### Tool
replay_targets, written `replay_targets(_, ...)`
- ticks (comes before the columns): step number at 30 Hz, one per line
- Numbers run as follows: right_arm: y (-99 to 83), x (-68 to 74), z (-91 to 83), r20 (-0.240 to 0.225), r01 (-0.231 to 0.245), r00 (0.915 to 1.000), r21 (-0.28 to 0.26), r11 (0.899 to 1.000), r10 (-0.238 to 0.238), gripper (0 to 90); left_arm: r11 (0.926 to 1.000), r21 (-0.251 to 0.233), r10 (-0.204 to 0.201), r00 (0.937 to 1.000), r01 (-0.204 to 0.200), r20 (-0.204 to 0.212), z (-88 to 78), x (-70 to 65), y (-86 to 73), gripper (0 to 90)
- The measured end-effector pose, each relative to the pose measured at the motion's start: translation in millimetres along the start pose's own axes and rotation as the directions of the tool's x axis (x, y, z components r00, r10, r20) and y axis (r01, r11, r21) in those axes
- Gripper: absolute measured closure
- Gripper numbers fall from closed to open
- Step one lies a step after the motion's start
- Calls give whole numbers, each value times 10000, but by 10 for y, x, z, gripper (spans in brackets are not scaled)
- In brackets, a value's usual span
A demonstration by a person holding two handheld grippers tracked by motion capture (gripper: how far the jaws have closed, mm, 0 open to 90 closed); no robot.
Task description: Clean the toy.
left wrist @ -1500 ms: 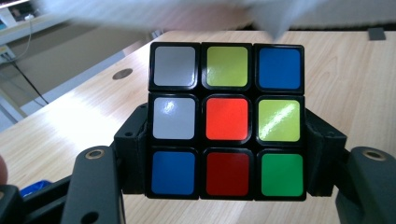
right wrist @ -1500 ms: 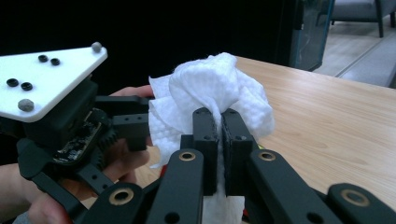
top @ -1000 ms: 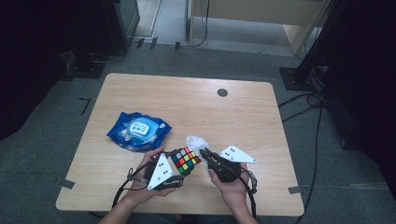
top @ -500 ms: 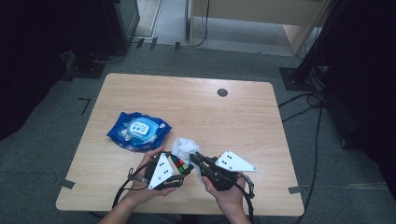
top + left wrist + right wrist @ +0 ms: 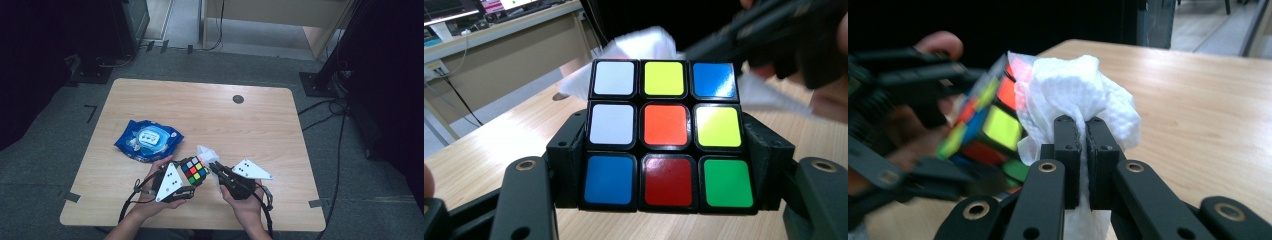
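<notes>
The left gripper (image 5: 192, 181) is clamped on a multicoloured plastic puzzle cube with black edges (image 5: 194, 171), its two black jaws pressing the cube's opposite sides and holding it just above the light wooden bench (image 5: 260, 125). In the left gripper view the cube (image 5: 665, 134) sits squarely between those jaws, and the face turned to the camera reads white, yellow and blue along the top row, white, orange and yellow in the middle, and blue, red and green at the bottom.

The right gripper (image 5: 216, 167) has its jaws pressed together on a crumpled white paper tissue (image 5: 207, 155). In the right gripper view the tissue (image 5: 1073, 95) bunches up above and around the closed jaw tips of the right gripper (image 5: 1081, 125) and lies against the side of the cube (image 5: 985, 125), which stands tilted just to the left of those tips. From the left gripper's own camera, the tissue (image 5: 639, 45) shows behind the cube's top edge, with the other gripper reaching in from the upper right.

Beyond the left gripper, farther from the person, a blue plastic pack of wet wipes with a white lid (image 5: 148, 139) lies flat on the bench. Far beyond the right gripper, a small dark round disc (image 5: 238, 99) sits in the bench top near its back edge.
</notes>
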State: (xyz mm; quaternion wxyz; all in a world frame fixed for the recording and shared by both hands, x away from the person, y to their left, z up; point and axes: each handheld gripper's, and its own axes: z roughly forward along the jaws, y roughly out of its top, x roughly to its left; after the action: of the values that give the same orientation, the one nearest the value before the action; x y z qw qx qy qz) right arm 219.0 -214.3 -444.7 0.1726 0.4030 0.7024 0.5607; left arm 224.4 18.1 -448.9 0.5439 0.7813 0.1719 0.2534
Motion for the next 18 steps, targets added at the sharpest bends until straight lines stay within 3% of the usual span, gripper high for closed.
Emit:
replay_targets(7, -84, -136, 72, 464, -221, 9987, 456, 9987, 200, 868, 9998, -105, -164, 9997, 162, -196, -43, 78, 1, 340)
replay_targets(11, -79, -186, 132, 814, -275, 9964, 449, 9986, 238, 867, 9991, -100, -409, 9983, 405, -417, -78, 170, -26, 340)
replay_targets(18, -89, -220, 474, 1324, -316, 9910, 970, 9948, 185, 861, 9975, -152, -696, 9945, 686, -784, -161, 311, -56, 340)
